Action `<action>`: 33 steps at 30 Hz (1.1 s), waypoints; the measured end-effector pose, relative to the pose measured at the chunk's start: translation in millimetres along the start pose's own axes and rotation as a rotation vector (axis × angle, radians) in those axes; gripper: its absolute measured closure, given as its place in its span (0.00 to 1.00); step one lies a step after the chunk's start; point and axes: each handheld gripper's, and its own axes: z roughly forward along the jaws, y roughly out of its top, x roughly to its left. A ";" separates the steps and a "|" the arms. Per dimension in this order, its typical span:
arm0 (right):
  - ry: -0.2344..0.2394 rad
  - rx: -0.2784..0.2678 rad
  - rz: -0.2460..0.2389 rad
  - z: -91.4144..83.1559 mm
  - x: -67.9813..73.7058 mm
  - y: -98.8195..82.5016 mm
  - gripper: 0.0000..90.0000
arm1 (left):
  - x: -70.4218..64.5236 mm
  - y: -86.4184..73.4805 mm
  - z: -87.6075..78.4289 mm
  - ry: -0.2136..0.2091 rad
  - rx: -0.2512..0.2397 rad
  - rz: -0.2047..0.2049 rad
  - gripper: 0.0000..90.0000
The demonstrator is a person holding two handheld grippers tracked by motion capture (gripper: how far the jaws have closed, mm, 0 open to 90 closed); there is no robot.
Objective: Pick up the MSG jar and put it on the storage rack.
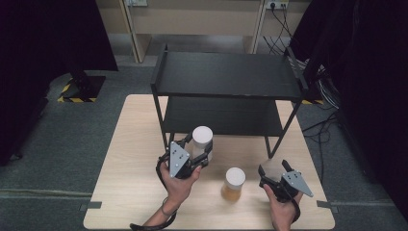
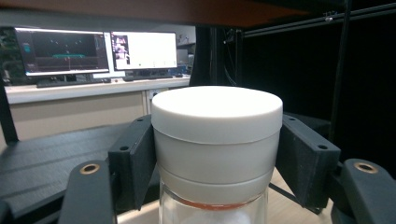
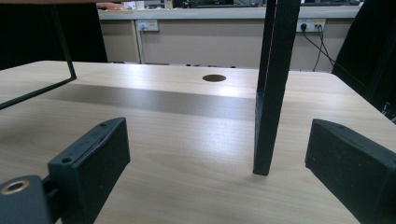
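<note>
A clear jar with a white lid [image 1: 202, 137] stands at the front left of the black two-tier rack [image 1: 226, 74]. My left gripper [image 1: 196, 151] is shut on it. In the left gripper view the two jaws press on the sides of the jar's white lid [image 2: 217, 112], and the left gripper [image 2: 217, 161] holds it upright. A second white-lidded jar [image 1: 234, 183], amber below the lid, stands free on the table between my hands. My right gripper [image 1: 273, 167] is open and empty by the rack's front right leg [image 3: 273, 88]; that leg stands ahead, between the jaws of the right gripper [image 3: 219, 158].
The light wooden table [image 1: 134, 144] carries the rack across its far half. A round hole [image 3: 214, 78] shows in the tabletop beyond the leg. Grey carpet surrounds the table, with cables [image 1: 320, 77] at the right and desk monitors [image 2: 95, 49] in the background.
</note>
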 end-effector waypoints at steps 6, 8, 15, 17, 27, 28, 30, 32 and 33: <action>0.000 0.000 0.000 0.0 0.1 0.0 0.07 | 0.6 8.8 1.1 0.006 -0.012 0.010 0.37; 0.000 0.000 0.001 0.0 0.0 0.0 0.07 | 0.3 12.0 1.6 0.009 -0.017 0.008 0.37; 0.000 -0.001 0.003 -0.1 -0.3 -0.2 0.07 | 1.4 20.9 2.3 0.007 -0.038 0.011 0.37; 0.001 -0.001 0.003 -0.1 -0.4 -0.2 0.07 | 1.2 22.9 2.1 0.008 -0.046 0.011 0.37; 0.001 -0.001 0.003 -0.1 -0.5 -0.1 0.07 | 2.2 34.9 1.9 0.012 -0.086 0.007 0.37; 0.001 -0.001 0.003 -0.1 -0.5 -0.1 0.07 | 2.2 34.9 1.9 0.012 -0.086 0.007 0.37; 0.000 -0.001 0.003 -0.1 -0.4 -0.2 0.07 | 2.4 38.4 2.2 0.015 -0.095 0.009 0.37; 0.000 -0.001 0.003 -0.1 -0.4 -0.2 0.07 | 3.1 41.5 2.3 0.016 -0.100 0.013 0.37; 0.001 -0.001 0.003 -0.1 -0.4 -0.2 0.07 | 3.1 41.5 2.3 0.016 -0.100 0.013 0.37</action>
